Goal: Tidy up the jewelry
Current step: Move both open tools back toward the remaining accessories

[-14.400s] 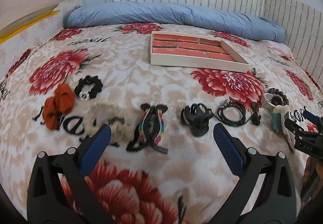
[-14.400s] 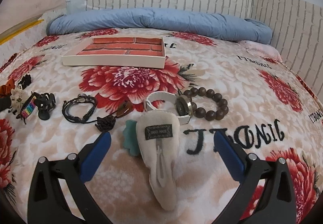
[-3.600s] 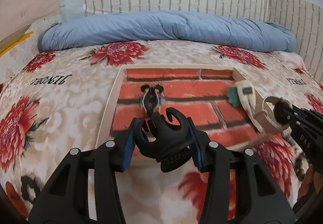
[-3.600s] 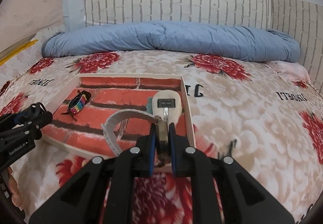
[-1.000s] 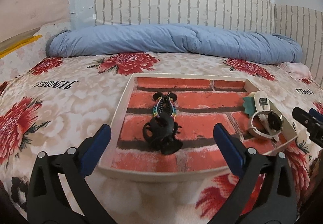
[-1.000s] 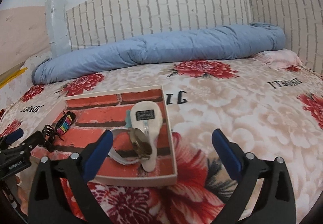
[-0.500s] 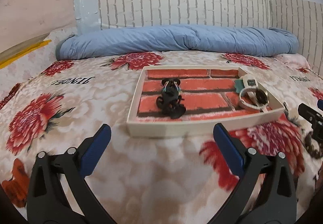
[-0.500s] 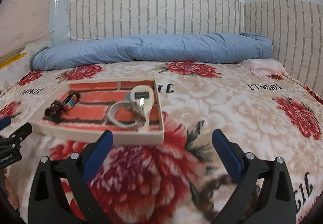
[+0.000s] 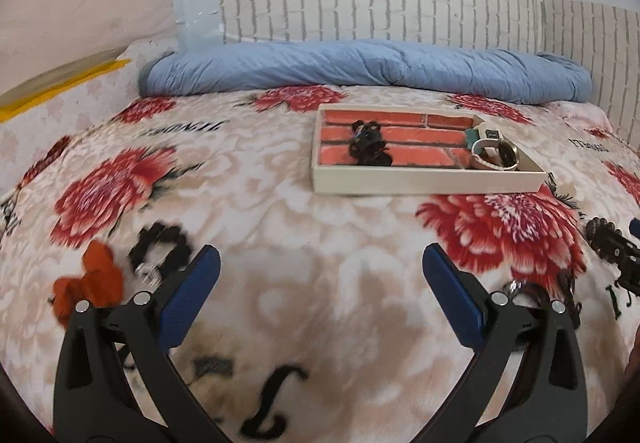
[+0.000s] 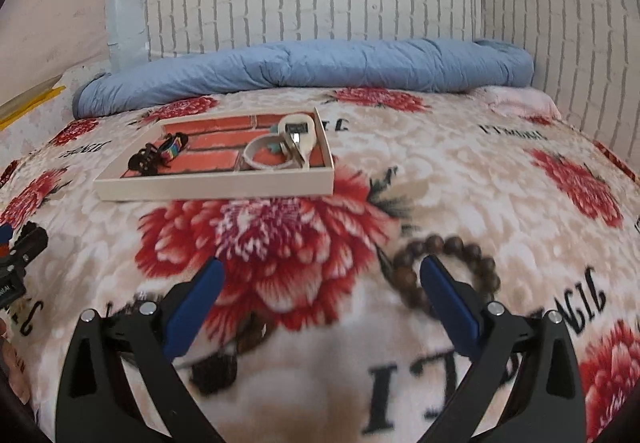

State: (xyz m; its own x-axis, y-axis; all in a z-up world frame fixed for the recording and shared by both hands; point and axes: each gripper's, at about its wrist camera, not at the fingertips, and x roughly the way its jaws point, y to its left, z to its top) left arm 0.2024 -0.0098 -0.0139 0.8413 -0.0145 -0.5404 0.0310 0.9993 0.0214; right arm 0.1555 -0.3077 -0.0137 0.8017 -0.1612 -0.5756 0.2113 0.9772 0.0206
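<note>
left gripper [image 9: 320, 285]: jaws spread wide, nothing between the blue pads, hanging over a bare stretch of floral blanket [image 9: 256, 199] well short of the tray.
right gripper [image 10: 318, 289]: jaws wide apart and empty, over the big red flower print; its right pad overlaps the near-left arc of the bead bracelet in view, contact not clear.
tray [image 9: 424, 183]: shallow cream box with a brick-print floor, flat on the blanket, toward the far side of the bed; its near wall faces both grippers.
tray left part: black hair claw [image 9: 368, 149] with a rainbow band [image 10: 174, 147] just behind it, touching or nearly so.
tray right part: white watch [image 10: 266, 155] curled against the cream pouch [image 10: 298, 131], close to the right wall; a teal piece shows between them.
tray middle: open brick floor between the two groups.
bead bracelet [image 10: 460, 263]: dark wooden beads in a ring on the blanket, outside the tray, just ahead of the right gripper.
left edge items: orange scrunchie [image 9: 90, 281] and black scrunchie [image 9: 160, 251] beside the left finger of the left gripper, blurred.
right of left gripper: dark cords behind its right finger, too blurred to tell apart.
open room: clear blanket from both grippers up to the tray's near wall.
far edge: rolled blue quilt [image 9: 360, 69] against the brick-pattern wall.
</note>
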